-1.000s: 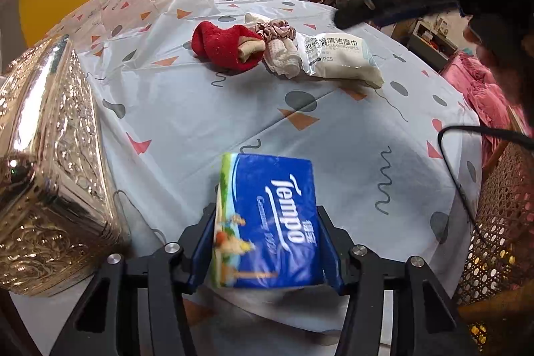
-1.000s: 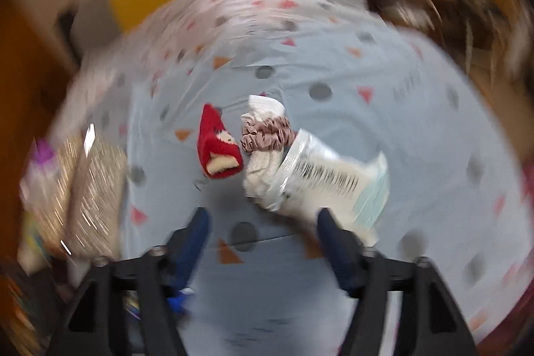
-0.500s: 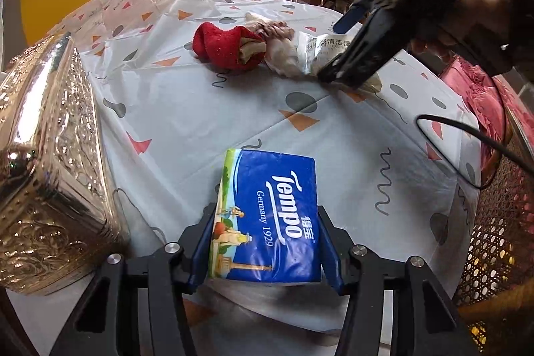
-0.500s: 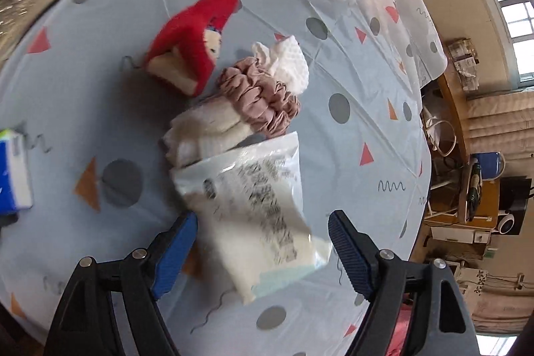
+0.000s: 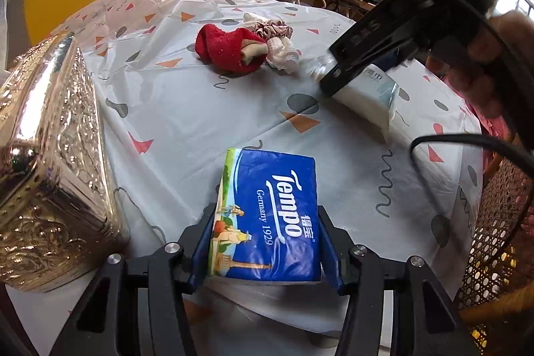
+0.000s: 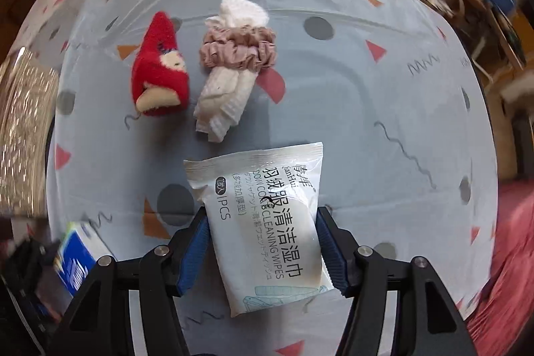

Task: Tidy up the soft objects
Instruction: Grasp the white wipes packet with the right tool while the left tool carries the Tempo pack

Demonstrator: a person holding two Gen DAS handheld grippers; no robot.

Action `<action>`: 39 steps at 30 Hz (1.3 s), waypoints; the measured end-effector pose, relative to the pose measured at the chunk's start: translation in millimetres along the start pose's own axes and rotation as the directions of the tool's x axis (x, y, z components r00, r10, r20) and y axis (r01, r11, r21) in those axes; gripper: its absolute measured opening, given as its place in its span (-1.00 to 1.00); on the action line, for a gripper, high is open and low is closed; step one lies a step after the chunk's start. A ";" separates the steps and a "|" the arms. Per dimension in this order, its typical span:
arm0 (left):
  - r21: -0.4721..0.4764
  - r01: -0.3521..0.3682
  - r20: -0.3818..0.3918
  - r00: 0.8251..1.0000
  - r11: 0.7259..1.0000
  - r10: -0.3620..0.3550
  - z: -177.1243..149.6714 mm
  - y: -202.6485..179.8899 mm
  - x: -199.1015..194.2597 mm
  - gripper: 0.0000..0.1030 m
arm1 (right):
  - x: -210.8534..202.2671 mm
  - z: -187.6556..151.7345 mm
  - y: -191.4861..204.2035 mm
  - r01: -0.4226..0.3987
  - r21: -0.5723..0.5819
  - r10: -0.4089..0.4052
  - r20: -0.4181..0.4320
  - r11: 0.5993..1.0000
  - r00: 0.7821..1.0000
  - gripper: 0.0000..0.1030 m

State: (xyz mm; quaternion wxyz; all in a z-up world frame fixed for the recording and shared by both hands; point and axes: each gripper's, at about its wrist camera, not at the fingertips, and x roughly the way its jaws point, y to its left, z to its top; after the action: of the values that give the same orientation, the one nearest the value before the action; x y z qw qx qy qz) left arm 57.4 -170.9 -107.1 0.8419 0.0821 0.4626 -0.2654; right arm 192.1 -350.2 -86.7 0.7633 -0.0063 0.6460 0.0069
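My left gripper (image 5: 265,246) is shut on a blue Tempo tissue pack (image 5: 267,216), held low over the table near its front edge. My right gripper (image 6: 263,246) is shut on a white cleaning wipes pack (image 6: 267,222); the pack also shows in the left wrist view (image 5: 370,99), to the right. Behind it lie a red plush sock (image 6: 158,82), a white cloth (image 6: 227,102) and a pink scrunchie (image 6: 238,50) that sits across the cloth. The tissue pack also shows at the lower left of the right wrist view (image 6: 78,259).
An ornate golden box (image 5: 43,149) stands at the table's left. The table (image 5: 207,109) has a pale patterned cover. A wicker chair (image 5: 494,242) stands at the right, with a black cable (image 5: 467,142) over it. Blue and yellow chairs stand behind.
My right gripper came down over the wipes pack and closed on it, pulling it away from the cloth. My left gripper stayed put with the tissue pack.
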 end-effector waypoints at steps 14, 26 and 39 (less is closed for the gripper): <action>0.001 -0.037 -0.022 0.999 0.999 0.037 -4.8 0.2 -7.9 0.01 | 2.3 -31.3 -26.3 -0.069 0.254 0.035 0.136 0.965 0.990 0.12; -0.028 -0.059 0.039 0.997 0.998 0.060 38.8 0.3 -38.1 0.01 | 3.0 -38.9 -2.7 -0.021 0.217 -0.008 0.134 0.976 0.991 0.15; -0.186 -0.071 0.217 0.970 0.980 0.111 130.5 63.7 -110.7 0.01 | 6.5 -27.5 -8.0 0.007 0.181 -0.032 0.132 0.983 0.991 0.21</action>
State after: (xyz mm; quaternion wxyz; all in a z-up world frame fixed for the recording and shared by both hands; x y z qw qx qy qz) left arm 139.0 -126.1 50.0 0.9044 -0.0024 0.3810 -0.1920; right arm 166.2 -358.7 -97.7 0.8026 0.0570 0.5909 -0.0588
